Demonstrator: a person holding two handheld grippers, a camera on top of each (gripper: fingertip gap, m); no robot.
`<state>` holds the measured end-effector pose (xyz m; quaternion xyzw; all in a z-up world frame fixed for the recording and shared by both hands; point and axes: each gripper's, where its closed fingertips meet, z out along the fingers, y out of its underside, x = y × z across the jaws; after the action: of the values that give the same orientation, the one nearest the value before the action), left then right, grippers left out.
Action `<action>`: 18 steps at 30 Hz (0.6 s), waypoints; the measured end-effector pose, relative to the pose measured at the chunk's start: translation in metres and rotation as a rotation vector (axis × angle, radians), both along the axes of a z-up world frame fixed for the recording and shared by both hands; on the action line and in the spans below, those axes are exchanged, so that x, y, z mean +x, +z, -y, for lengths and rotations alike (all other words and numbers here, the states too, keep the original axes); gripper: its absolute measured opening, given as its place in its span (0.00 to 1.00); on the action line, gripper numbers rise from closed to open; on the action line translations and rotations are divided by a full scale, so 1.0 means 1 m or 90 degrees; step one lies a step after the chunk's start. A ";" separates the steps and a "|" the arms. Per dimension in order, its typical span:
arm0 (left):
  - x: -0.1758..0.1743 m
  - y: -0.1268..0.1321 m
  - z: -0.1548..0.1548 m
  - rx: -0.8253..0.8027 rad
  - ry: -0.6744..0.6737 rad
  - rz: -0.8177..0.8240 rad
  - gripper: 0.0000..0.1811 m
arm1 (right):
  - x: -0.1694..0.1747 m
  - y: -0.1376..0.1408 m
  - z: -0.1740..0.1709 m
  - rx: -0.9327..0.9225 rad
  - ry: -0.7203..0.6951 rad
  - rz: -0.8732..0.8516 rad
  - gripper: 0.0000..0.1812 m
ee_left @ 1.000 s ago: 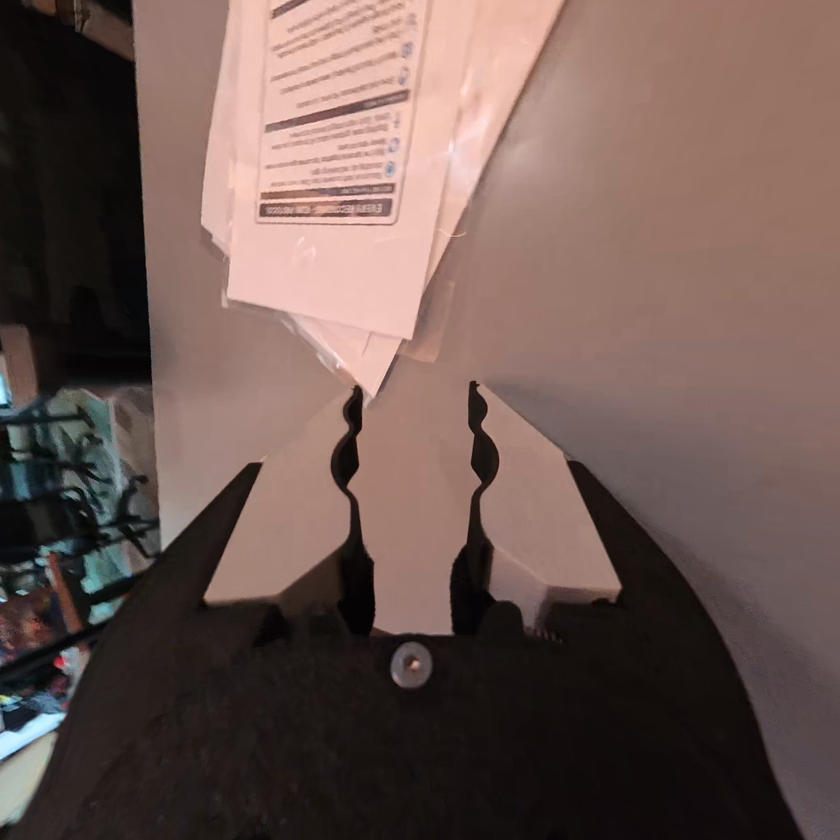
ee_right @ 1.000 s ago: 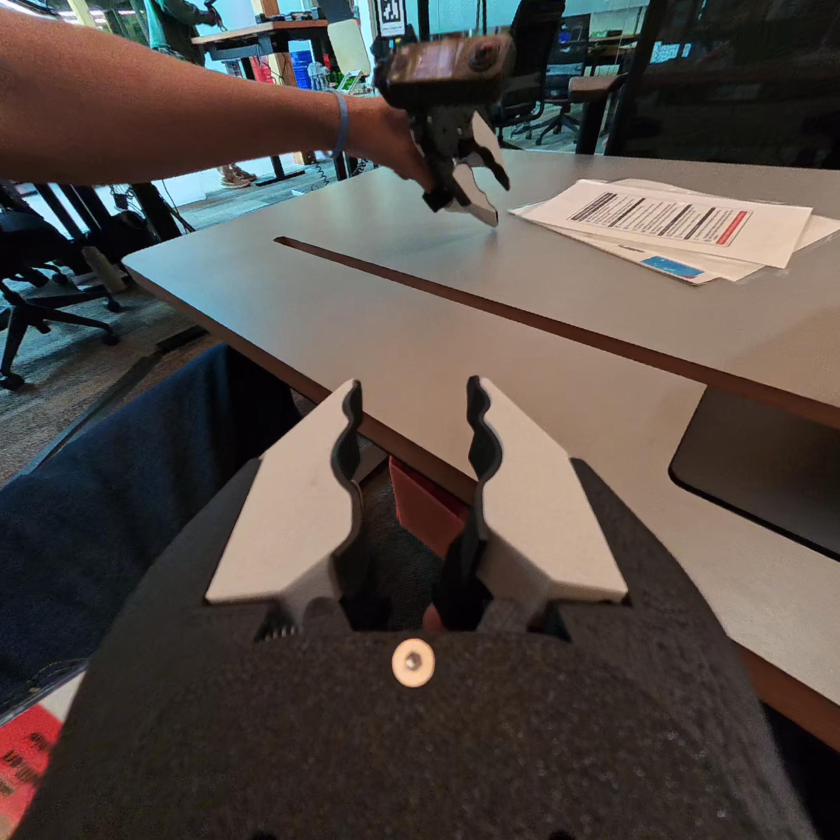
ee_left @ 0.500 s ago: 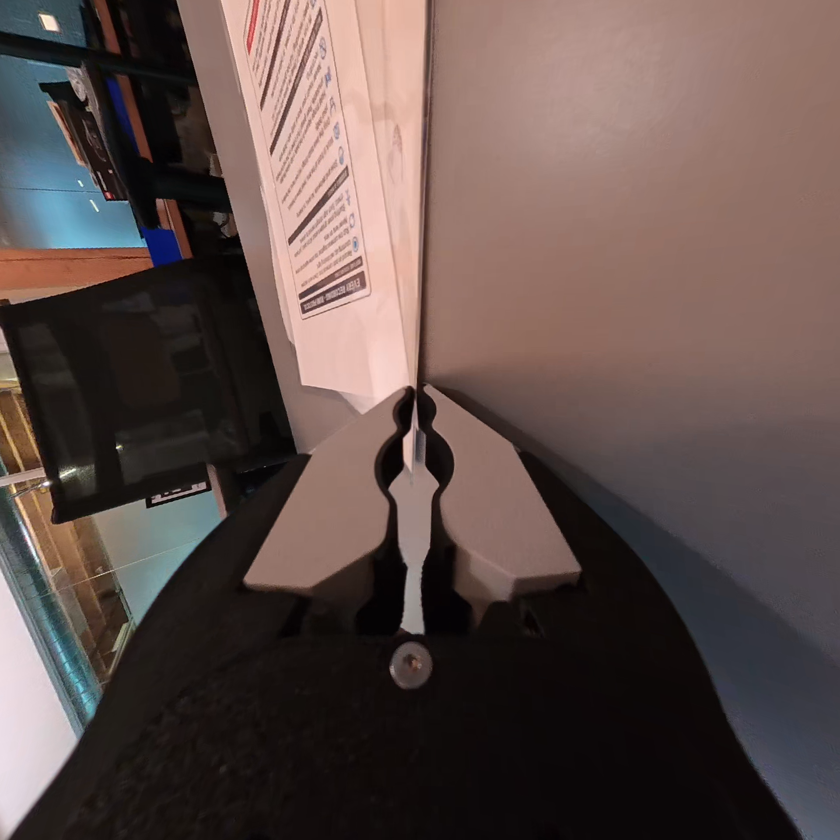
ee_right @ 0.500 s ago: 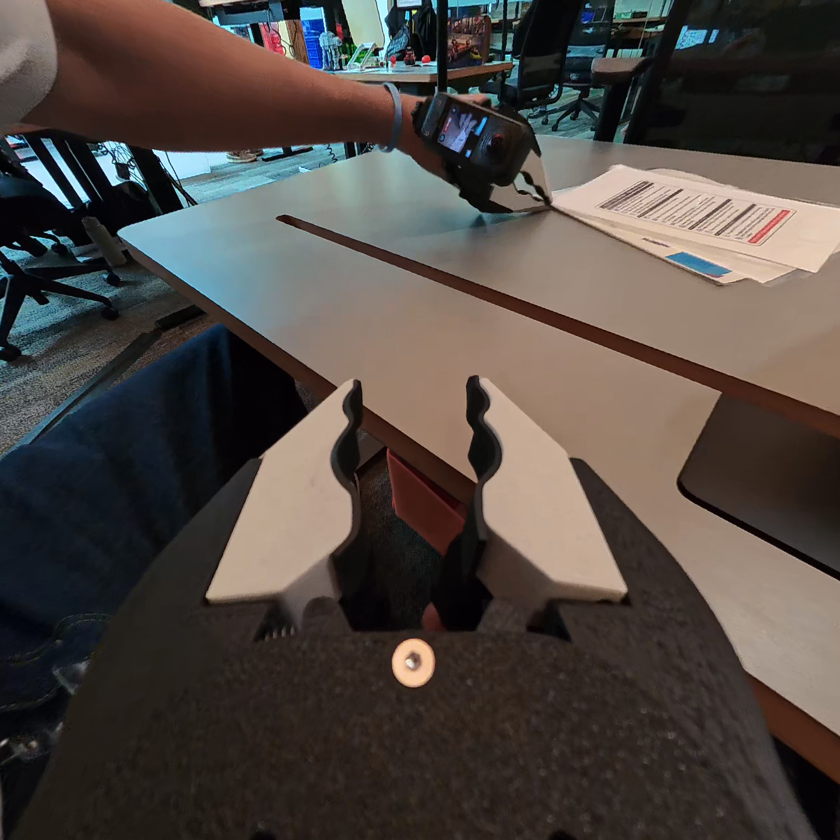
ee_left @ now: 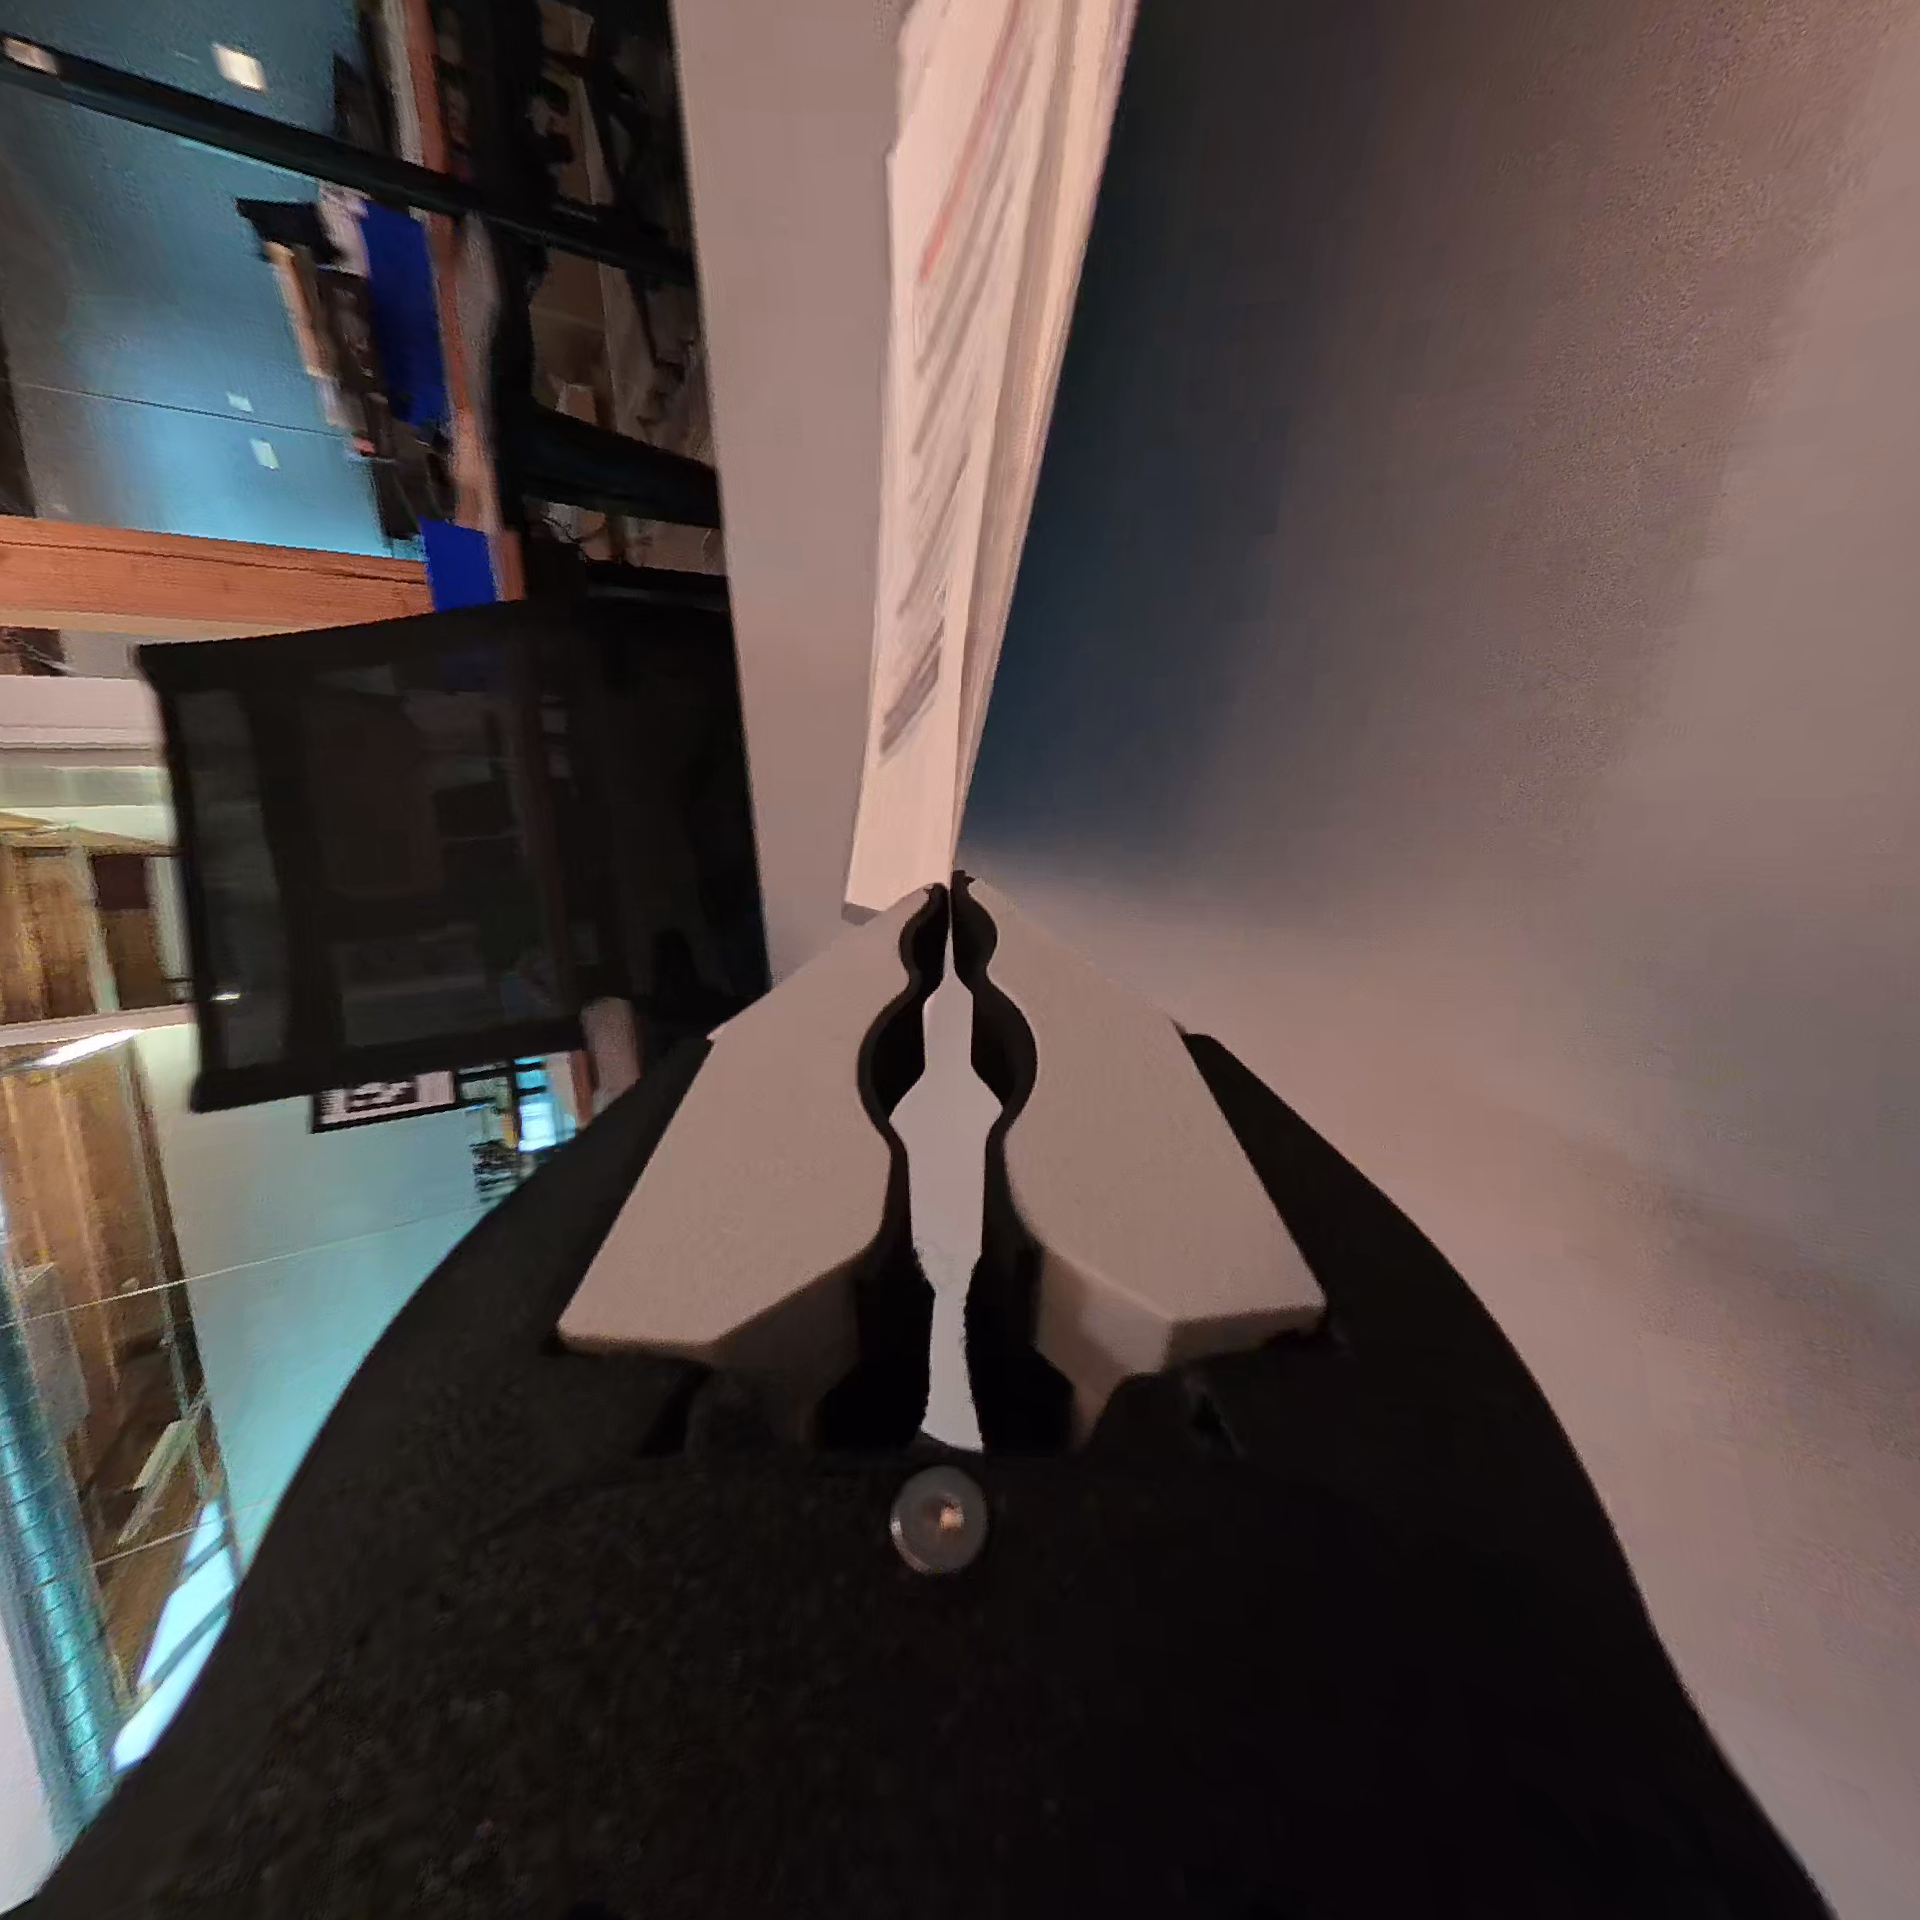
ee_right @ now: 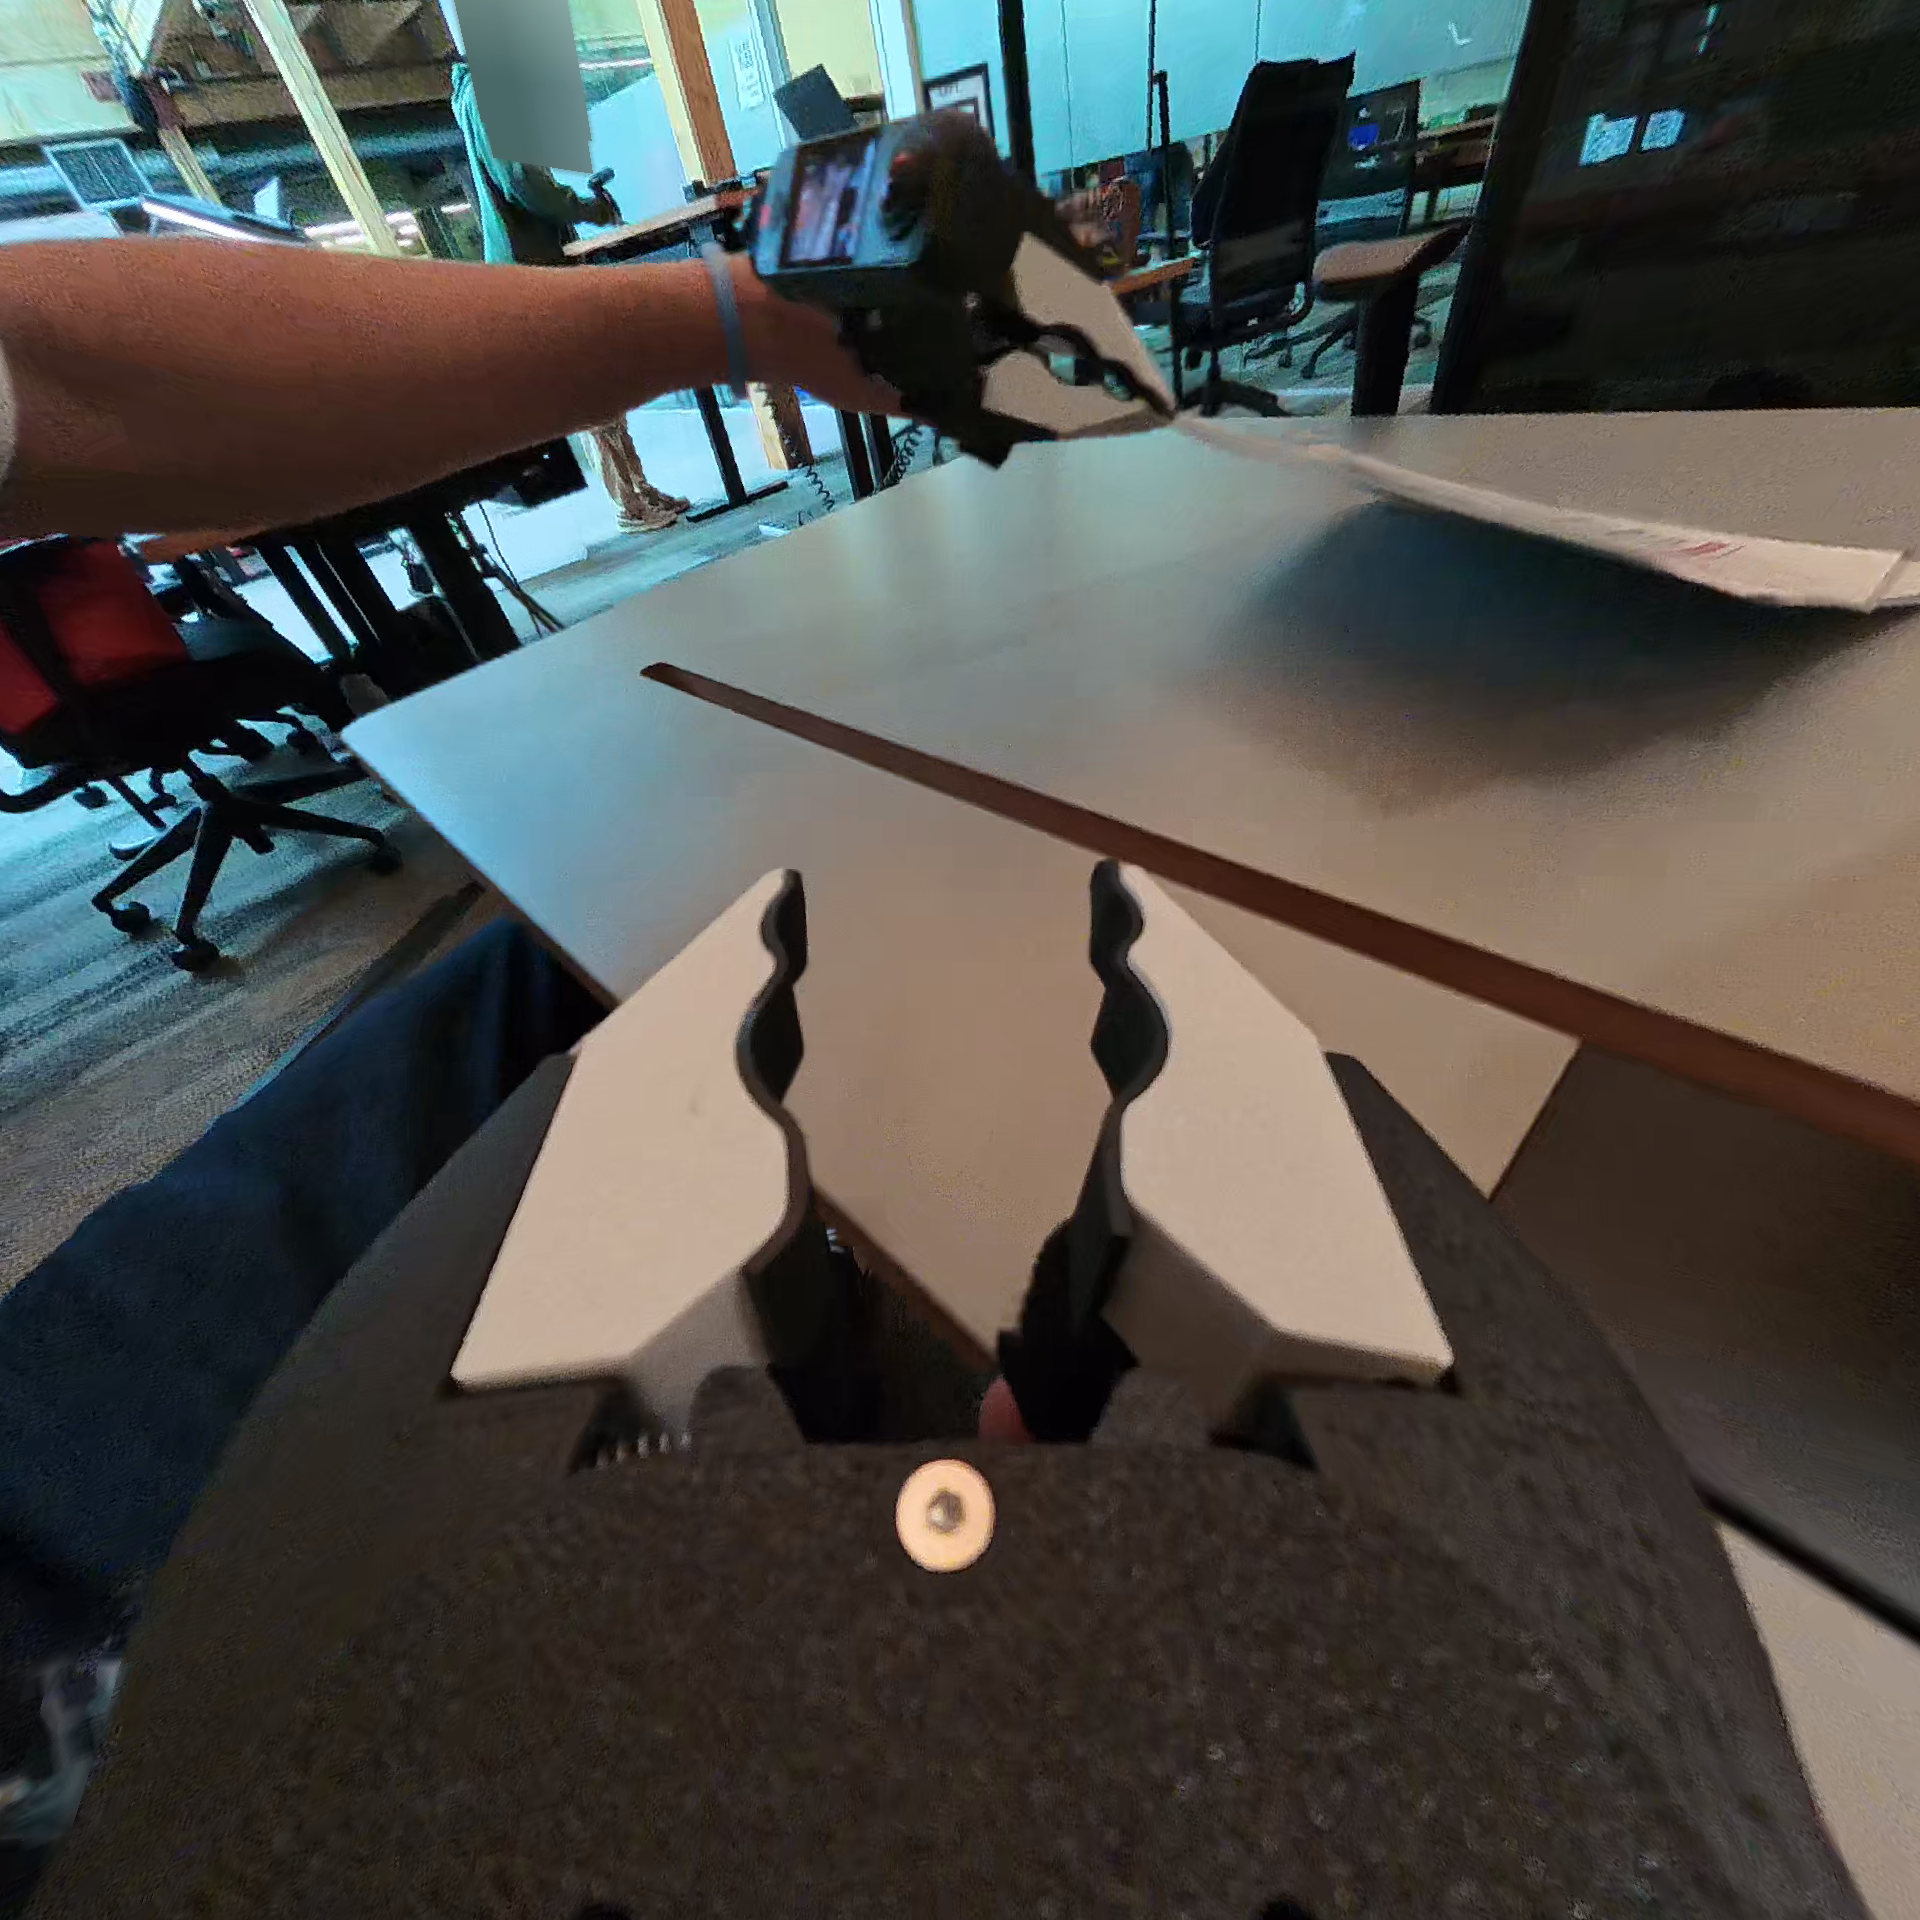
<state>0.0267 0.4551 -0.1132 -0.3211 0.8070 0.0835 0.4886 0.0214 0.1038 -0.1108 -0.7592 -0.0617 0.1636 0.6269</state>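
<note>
My left gripper [ee_left: 950, 896] is shut on the corner of a stack of white printed papers [ee_left: 966, 436] and holds that corner lifted off the grey table [ee_left: 1507, 727]. In the right wrist view the left gripper [ee_right: 1169, 407] shows far off with the papers [ee_right: 1558, 509] hanging from it, their far end low over the table [ee_right: 935, 665]. My right gripper [ee_right: 945, 904] is open and empty. It hovers at the table's near edge, above a person's leg in dark trousers [ee_right: 260, 1226].
A dark slot [ee_right: 1195, 873] runs across the table. A dark cut-out [ee_right: 1714, 1299] lies at the near right. A person's bare arm [ee_right: 364, 364] reaches over the table's left side. Office chairs [ee_right: 156, 748] and desks stand beyond.
The left gripper closed on the corner of the papers and lifted it off the table. The right gripper rose a little and stayed open.
</note>
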 end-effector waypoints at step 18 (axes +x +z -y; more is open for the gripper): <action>-0.029 -0.045 0.037 -0.061 -0.012 -0.165 0.01 | 0.002 -0.001 0.003 -0.006 -0.002 -0.018 0.29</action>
<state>-0.0019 0.4179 -0.1585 -0.3233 0.8694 0.0810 0.3646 0.0231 0.1008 -0.1118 -0.7598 -0.0509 0.1734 0.6245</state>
